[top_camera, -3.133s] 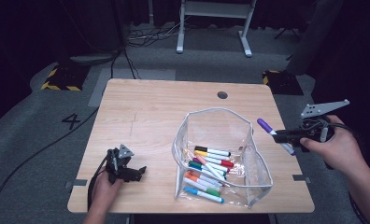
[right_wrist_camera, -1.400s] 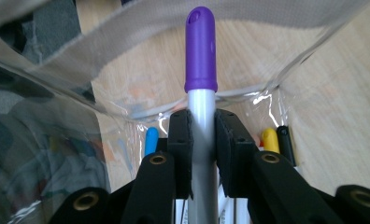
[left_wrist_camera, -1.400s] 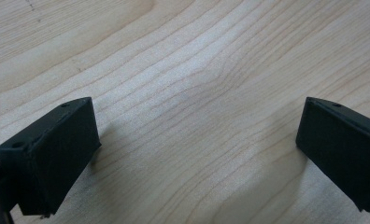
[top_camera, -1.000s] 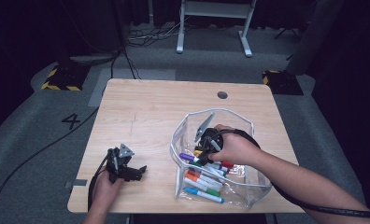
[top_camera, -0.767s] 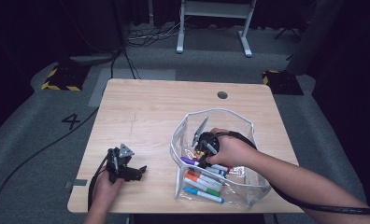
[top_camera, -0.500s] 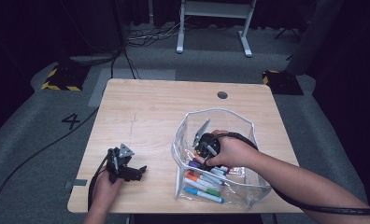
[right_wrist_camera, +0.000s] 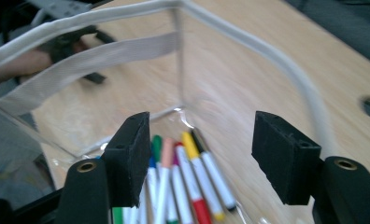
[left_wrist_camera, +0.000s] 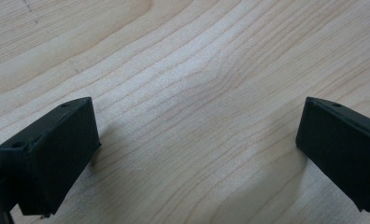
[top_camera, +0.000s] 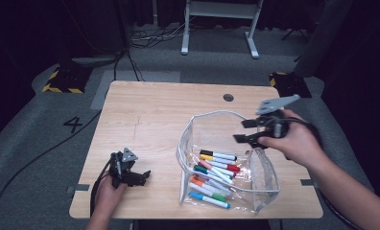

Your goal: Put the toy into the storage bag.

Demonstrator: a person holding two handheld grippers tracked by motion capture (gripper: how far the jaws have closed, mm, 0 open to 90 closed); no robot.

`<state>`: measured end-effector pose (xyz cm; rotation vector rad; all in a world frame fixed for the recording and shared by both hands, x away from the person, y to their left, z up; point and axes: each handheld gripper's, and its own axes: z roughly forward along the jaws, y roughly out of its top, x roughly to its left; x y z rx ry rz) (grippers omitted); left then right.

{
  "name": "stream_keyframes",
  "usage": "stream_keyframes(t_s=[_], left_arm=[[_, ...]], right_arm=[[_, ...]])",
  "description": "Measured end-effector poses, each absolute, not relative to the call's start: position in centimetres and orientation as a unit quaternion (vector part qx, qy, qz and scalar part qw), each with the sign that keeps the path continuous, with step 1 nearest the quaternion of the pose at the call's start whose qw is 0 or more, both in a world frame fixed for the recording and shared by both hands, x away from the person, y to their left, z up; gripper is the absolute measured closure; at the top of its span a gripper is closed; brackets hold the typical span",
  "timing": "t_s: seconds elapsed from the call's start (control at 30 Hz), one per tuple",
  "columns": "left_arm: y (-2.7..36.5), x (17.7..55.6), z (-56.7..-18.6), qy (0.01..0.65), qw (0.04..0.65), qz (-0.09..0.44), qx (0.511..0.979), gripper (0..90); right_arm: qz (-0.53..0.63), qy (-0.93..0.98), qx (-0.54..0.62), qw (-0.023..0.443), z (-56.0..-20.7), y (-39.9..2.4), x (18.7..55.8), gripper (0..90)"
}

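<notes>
A clear plastic pouch [top_camera: 212, 114] with a white rim stands open on the wooden table, right of centre. Several coloured markers [top_camera: 214, 167] lie on its bottom. My right gripper [top_camera: 240, 131] hovers over the pouch's right rim and points left. Its jaws have just been opening and now stand wide, with nothing between them. In the right gripper view the gripper [right_wrist_camera: 202, 140] looks down past the rim [right_wrist_camera: 286, 60] at the markers [right_wrist_camera: 188, 172]. My left gripper [top_camera: 141, 176] rests near the table's front left corner. It is open over bare wood [left_wrist_camera: 192, 144].
A round cable hole [top_camera: 228, 97] sits in the table top behind the pouch. Grey tape marks [top_camera: 77, 188] lie at the table's side edges. A white stand [top_camera: 217, 24] and cables are on the floor beyond the table.
My right hand has lifted out of the pouch and moved to the right, and its jaws have gone from nearly shut to wide. The left gripper has stayed where it was.
</notes>
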<state>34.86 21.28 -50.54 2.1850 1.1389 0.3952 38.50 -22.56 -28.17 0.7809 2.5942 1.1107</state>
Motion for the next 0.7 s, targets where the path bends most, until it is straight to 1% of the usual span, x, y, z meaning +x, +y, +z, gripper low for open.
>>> stream_keyframes(t_s=[0.07,0.13,0.23,0.27,0.3,0.33,0.47,0.53,0.57,0.63,0.67,0.7], left_arm=[[21.3,34.9,-50.5,0.433,0.317,0.15,0.83,0.0],[21.3,34.9,-50.5,0.433,0.317,0.15,0.83,0.0],[21.3,34.9,-50.5,0.433,0.317,0.15,0.83,0.0],[21.3,34.9,-50.5,0.433,0.317,0.15,0.83,0.0],[21.3,34.9,-50.5,0.433,0.317,0.15,0.83,0.0],[21.3,34.9,-50.5,0.433,0.317,0.15,0.83,0.0],[21.3,34.9,-50.5,0.433,0.317,0.15,0.83,0.0],[21.3,34.8,-50.5,0.435,0.317,0.149,0.83,0.0],[21.2,34.8,-50.5,0.435,0.317,0.15,0.829,0.0],[21.2,34.8,-50.6,0.438,0.318,0.15,0.827,0.0],[21.2,34.7,-50.6,0.438,0.318,0.15,0.827,0.0],[21.2,34.7,-50.6,0.438,0.318,0.15,0.827,0.0]], right_arm=[[0.382,0.864,0.299,0.133,-27.9,-25.9,37.9,37.7],[0.389,0.847,0.331,0.143,-28.4,-29.0,37.3,38.1],[0.393,0.826,0.374,0.151,-30.4,-33.1,36.5,38.0],[0.385,0.82,0.391,0.162,-32.0,-34.7,36.2,37.7],[0.385,0.82,0.391,0.162,-32.0,-34.7,36.2,37.7],[0.367,0.814,0.417,0.17,-35.8,-37.0,35.9,36.9],[0.343,0.808,0.451,0.162,-42.6,-39.1,35.6,37.3],[0.342,0.804,0.459,0.162,-45.2,-39.6,35.5,37.0],[0.343,0.798,0.468,0.159,-47.1,-39.9,35.4,36.5],[0.343,0.796,0.472,0.161,-48.8,-40.0,35.3,34.7],[0.344,0.795,0.473,0.163,-49.4,-40.0,35.3,32.0],[0.364,0.784,0.465,0.19,-50.1,-39.9,35.1,30.1]])
